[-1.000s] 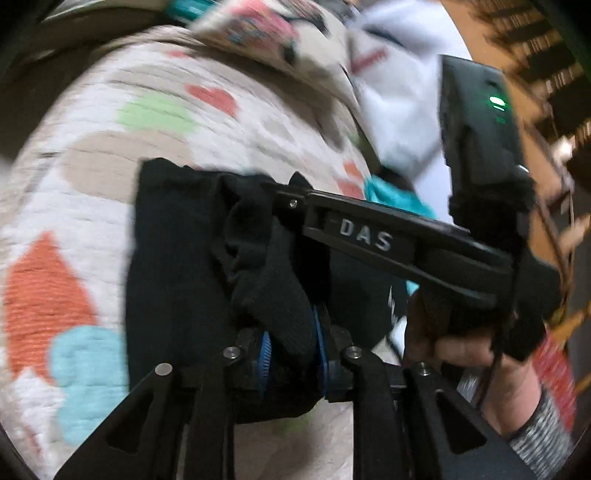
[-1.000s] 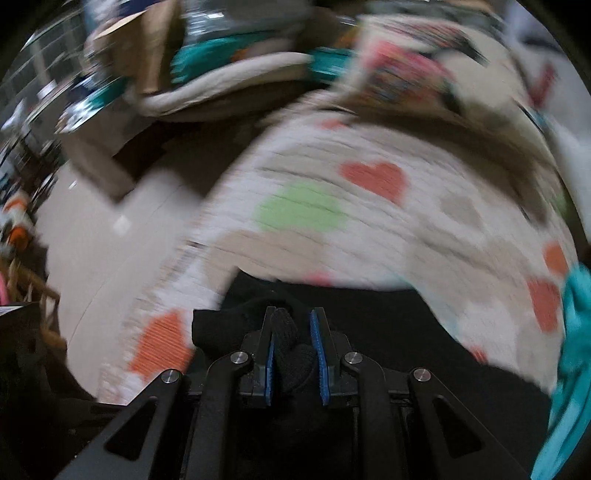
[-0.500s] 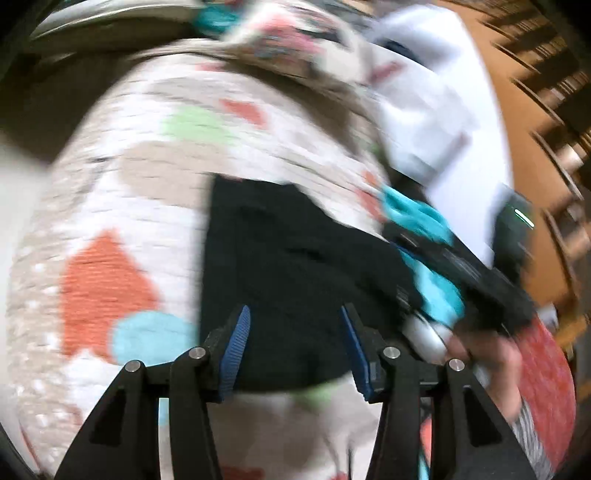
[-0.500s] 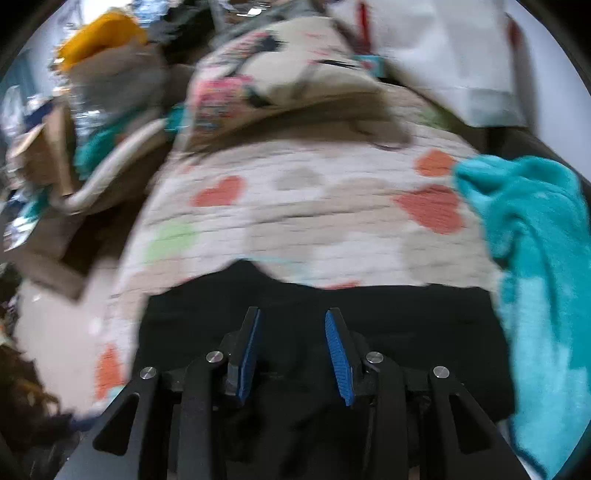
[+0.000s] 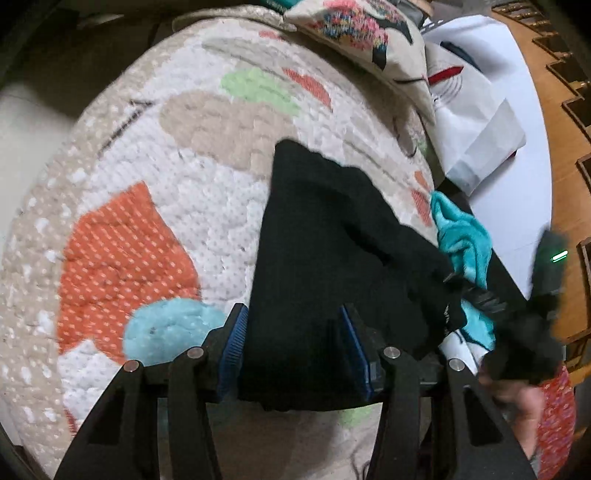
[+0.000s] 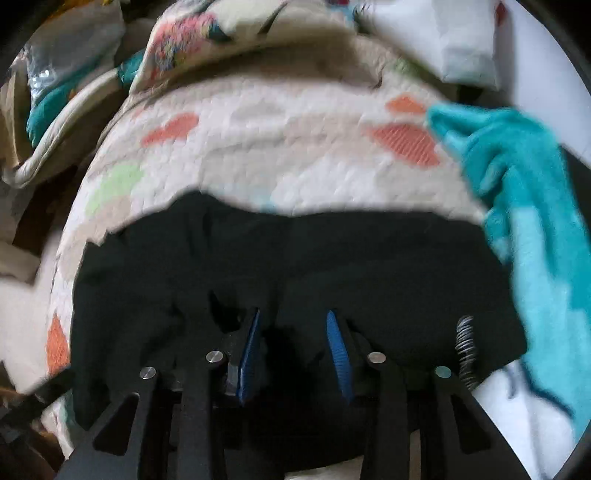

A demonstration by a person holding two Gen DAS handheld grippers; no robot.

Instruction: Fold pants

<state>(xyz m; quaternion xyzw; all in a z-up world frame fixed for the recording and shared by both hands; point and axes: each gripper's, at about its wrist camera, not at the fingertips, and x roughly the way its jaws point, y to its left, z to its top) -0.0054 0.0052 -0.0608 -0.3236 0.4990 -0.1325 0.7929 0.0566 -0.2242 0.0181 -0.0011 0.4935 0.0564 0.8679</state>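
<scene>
The black pants [image 5: 325,243] lie folded in a compact block on the heart-patterned quilt [image 5: 155,206]. My left gripper [image 5: 295,347] is open, its blue-padded jaws spread over the near edge of the pants, holding nothing. In the right wrist view the pants [image 6: 332,254] spread across the lower middle of the frame. My right gripper [image 6: 293,350] is open just above them, empty. The right gripper's body also shows blurred at the right of the left wrist view [image 5: 524,310].
A teal towel [image 6: 532,206] lies right of the pants, touching their edge; it also shows in the left wrist view [image 5: 461,236]. A patterned pillow [image 5: 369,33] and white paper bags [image 5: 476,110] sit at the far end. Piled bedding [image 6: 66,88] lies left.
Both grippers have opened and let go of the pants. The raised fold has dropped flat onto the quilt. Both grippers have pulled back a little toward the near edge.
</scene>
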